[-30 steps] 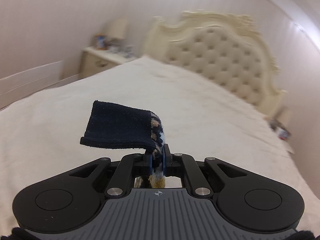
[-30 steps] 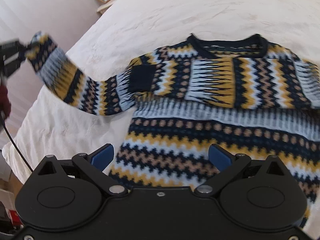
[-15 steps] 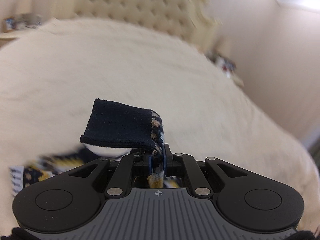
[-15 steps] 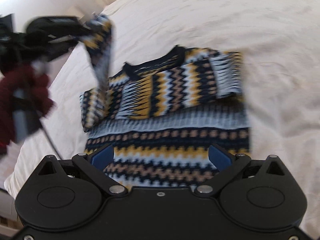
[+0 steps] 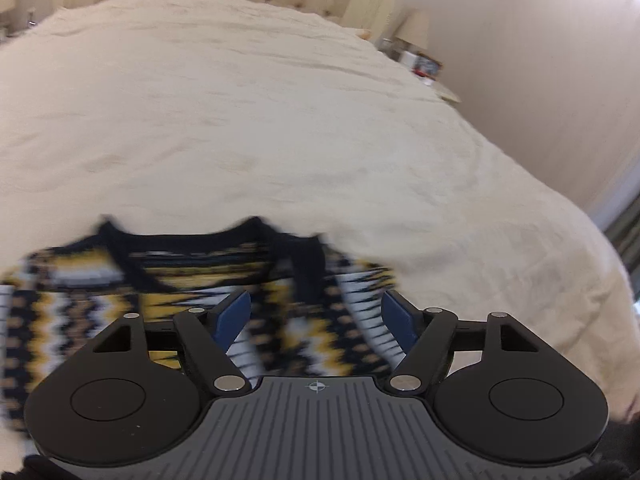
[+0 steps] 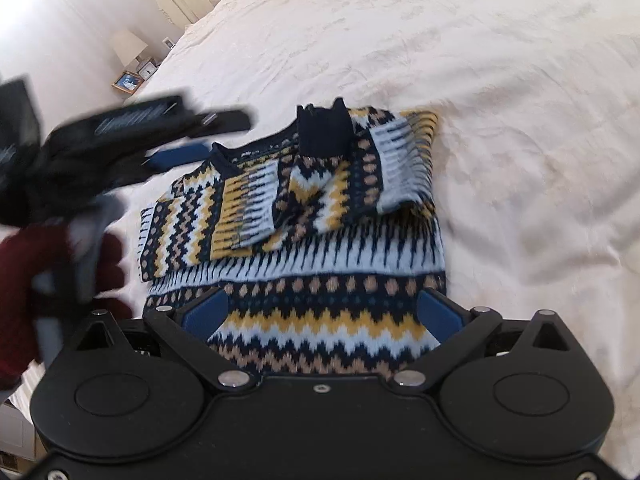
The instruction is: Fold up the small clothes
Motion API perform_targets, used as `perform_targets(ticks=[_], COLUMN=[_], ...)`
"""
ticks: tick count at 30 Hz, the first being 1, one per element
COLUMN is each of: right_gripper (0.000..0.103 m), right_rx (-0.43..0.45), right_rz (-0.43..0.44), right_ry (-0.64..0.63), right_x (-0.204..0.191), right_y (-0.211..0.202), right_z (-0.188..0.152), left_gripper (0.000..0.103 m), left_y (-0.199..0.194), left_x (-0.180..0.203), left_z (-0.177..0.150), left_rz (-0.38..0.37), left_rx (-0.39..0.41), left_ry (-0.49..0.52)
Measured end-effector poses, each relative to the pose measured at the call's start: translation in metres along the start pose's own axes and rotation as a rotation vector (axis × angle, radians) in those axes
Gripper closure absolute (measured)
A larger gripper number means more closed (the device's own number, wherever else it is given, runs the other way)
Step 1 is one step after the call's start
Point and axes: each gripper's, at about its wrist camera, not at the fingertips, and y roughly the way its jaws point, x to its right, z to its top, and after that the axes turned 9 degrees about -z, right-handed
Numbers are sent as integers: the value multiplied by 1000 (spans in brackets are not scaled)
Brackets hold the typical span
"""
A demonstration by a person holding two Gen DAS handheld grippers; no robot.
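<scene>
Both sleeves lie folded across the chest of the patterned sweater (image 6: 304, 216) on the cream bedspread (image 6: 500, 100). Your left gripper (image 5: 316, 318) and right gripper (image 6: 324, 316) are open, empty. Grasp the hem corners evenly, then fold upward.

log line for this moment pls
left gripper open, empty | right gripper open over hem | sweater on bed, both sleeves folded in

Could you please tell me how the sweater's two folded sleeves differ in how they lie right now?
The left sleeve lies on top, running slantwise across the chest, its dark cuff showing near the collar. The right sleeve lies beneath it, its end tucked under the left sleeve with no cuff in view. Both are folded inward over the sweater, and neither is gripped.
</scene>
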Motion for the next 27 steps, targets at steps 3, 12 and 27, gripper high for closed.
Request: perform_targets(ticks=[3, 12, 27], right_gripper=[2, 2, 5], right_rx=[22, 77, -10], right_rz=[3, -19, -219], right_ry=[-20, -57, -115], right_x=[-8, -41, -82], right_y=[9, 47, 154], right_z=[14, 76, 118], left_gripper=[32, 32, 22], left_y=[-21, -51, 6], left_x=[-28, -113, -166], left_z=[-1, -6, -24], left_rz=[81, 262, 269], left_rx=[-6, -75, -201], left_ry=[-21, -153, -192])
